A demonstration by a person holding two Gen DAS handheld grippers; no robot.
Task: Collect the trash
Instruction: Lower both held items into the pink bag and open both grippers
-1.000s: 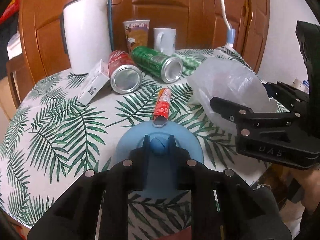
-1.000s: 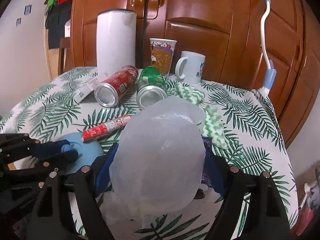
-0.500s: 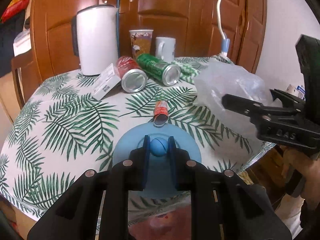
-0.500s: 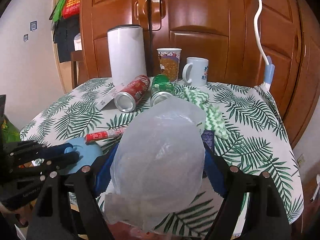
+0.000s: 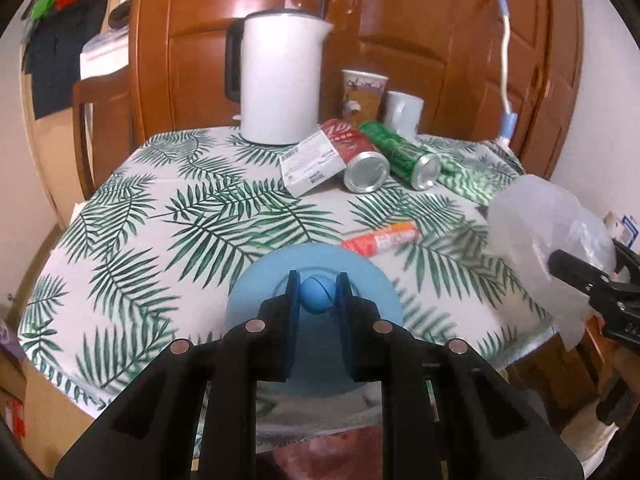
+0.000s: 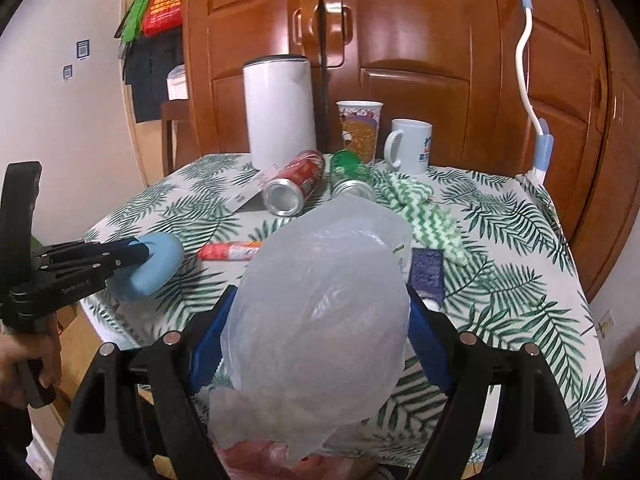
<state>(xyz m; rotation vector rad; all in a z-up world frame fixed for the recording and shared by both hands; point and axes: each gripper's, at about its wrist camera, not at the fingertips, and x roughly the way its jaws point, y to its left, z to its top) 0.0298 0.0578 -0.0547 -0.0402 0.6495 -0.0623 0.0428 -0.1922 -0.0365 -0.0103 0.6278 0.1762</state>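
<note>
My left gripper [image 5: 317, 300] is shut on the knob of a round blue lid [image 5: 256, 300] and holds it at the table's near edge; it also shows in the right wrist view [image 6: 160, 258]. My right gripper [image 6: 316, 320] is shut on a crumpled clear plastic bag [image 6: 320, 312], held at the near edge; the bag shows at the right of the left wrist view [image 5: 536, 232]. On the table lie a red wrapper tube [image 5: 380, 239], a red can [image 5: 360, 156], a green can [image 5: 404, 154] and a white carton [image 5: 312, 164].
A white kettle [image 5: 280, 80], a paper cup [image 5: 362, 94] and a white mug [image 5: 402, 114] stand at the back. A green-white cloth [image 6: 420, 212] and a dark packet [image 6: 428, 272] lie at the right. Wooden cabinet doors stand behind. Something reddish [image 6: 256, 456] lies below the table edge.
Both grippers have pulled back and up from the table, carrying the lid and the bag. More of the table and its near edge shows now.
</note>
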